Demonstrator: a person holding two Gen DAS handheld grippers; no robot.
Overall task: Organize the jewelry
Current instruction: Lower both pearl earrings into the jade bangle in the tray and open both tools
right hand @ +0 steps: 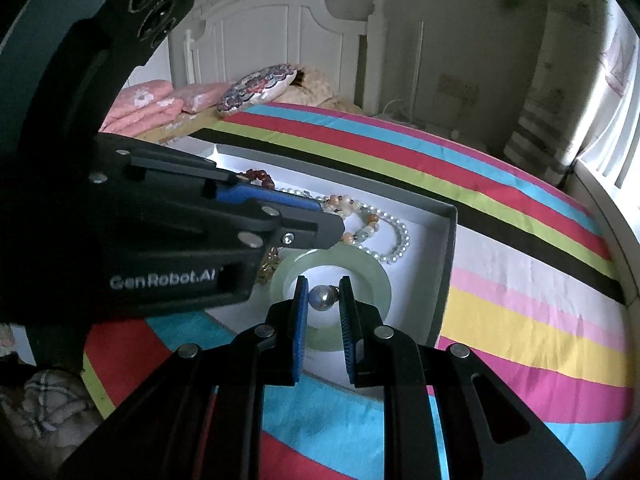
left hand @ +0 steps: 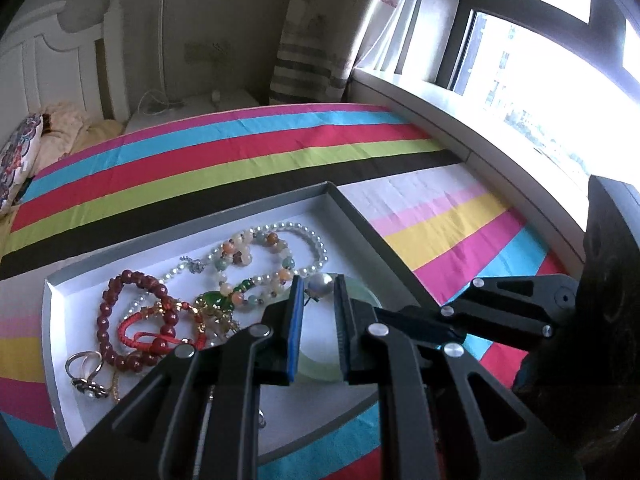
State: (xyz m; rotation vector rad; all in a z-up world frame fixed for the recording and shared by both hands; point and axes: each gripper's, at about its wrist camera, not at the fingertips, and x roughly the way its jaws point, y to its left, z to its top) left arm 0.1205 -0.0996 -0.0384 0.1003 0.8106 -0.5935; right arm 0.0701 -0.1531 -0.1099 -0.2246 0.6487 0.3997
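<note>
My left gripper (left hand: 319, 290) is shut on a grey pearl earring (left hand: 321, 282), held above a white-lined grey tray (left hand: 354, 216). In the right wrist view my right gripper (right hand: 323, 294) is likewise shut on a grey pearl earring (right hand: 322, 299). Whether these are one earring or two, I cannot tell. Under both lies a pale green jade bangle (right hand: 372, 276). The tray also holds a dark red bead bracelet (left hand: 105, 320), a red cord bracelet (left hand: 134, 332), a pearl strand (left hand: 316, 248), a mixed-colour bead bracelet (left hand: 256, 246), a green pendant (left hand: 212, 302) and rings (left hand: 84, 362). The two grippers sit close, tips nearly meeting.
The tray rests on a bed with a bright striped cover (left hand: 248, 148). A white window sill (left hand: 460, 120) runs along the right edge. Beyond the bed's far end are a white headboard (right hand: 280, 36), pillows (right hand: 256, 88) and a nightstand (left hand: 192, 108).
</note>
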